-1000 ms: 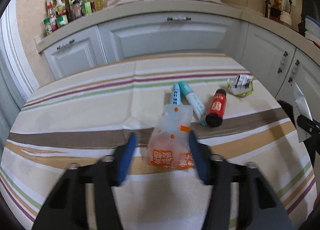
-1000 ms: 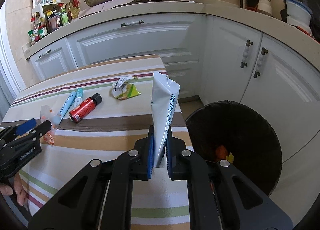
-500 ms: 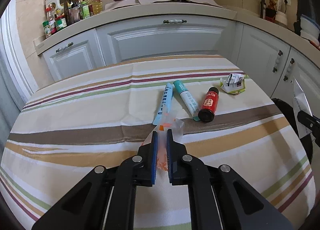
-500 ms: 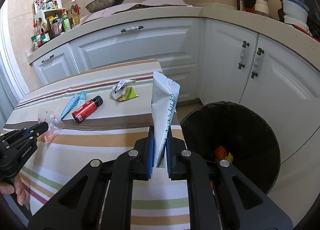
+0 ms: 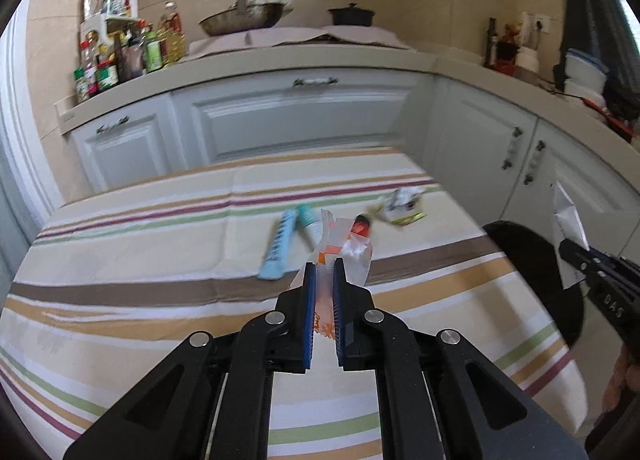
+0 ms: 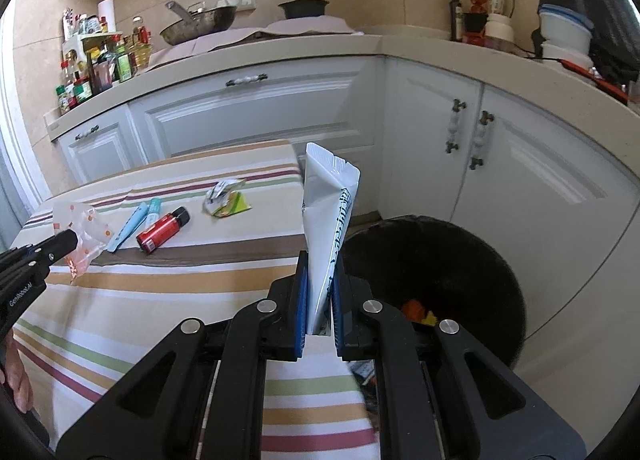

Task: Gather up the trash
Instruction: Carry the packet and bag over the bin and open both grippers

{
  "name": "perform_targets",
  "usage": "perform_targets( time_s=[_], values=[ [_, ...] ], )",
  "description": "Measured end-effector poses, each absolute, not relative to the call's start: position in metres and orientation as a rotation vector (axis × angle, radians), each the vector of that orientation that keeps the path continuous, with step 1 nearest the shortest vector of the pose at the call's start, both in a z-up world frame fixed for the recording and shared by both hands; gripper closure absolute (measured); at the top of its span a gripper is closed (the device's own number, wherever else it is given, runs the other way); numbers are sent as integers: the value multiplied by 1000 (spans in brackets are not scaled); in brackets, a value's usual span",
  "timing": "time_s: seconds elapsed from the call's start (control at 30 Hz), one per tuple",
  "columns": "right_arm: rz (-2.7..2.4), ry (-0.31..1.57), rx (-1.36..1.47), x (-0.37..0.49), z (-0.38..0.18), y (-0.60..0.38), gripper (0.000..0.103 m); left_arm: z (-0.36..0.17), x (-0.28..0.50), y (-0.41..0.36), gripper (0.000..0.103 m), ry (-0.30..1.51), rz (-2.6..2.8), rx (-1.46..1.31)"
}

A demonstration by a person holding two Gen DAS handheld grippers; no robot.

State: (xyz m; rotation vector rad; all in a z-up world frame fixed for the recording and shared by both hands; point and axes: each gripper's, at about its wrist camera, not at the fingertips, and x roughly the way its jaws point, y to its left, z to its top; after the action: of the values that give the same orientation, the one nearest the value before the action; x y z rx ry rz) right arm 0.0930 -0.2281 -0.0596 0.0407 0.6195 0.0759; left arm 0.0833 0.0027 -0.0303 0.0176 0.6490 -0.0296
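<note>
Motion blur smears the red bottle [image 5: 362, 227], half hidden behind the plastic bag [image 5: 344, 250].

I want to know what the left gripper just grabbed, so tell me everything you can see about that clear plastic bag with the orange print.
The plastic bag is thin, crinkled, see-through film with orange dots and an orange printed patch near its bottom. The left gripper is shut on it, blue pads pinching its middle, so it hangs lifted off the striped tablecloth, its top flaring above the fingers. In the left wrist view it partly hides the red bottle behind it. Nothing else appears to touch it.
</note>
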Motion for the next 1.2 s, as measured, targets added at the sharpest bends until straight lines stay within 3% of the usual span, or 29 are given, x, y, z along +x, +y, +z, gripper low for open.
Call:
perform_targets(
  time_s=[0.43, 1.07, 1.2],
  values=[
    [-49, 576, 49, 84, -48, -281, 93, -8, 95, -83, 94, 569, -211, 57],
    [-154, 591, 98, 105, -73, -340, 93, -35, 131, -177, 94, 592, -308, 160],
    [-154, 595, 123, 113, -80, -349, 87, -41, 139, -191, 92, 604, -314, 184]
  ],
)
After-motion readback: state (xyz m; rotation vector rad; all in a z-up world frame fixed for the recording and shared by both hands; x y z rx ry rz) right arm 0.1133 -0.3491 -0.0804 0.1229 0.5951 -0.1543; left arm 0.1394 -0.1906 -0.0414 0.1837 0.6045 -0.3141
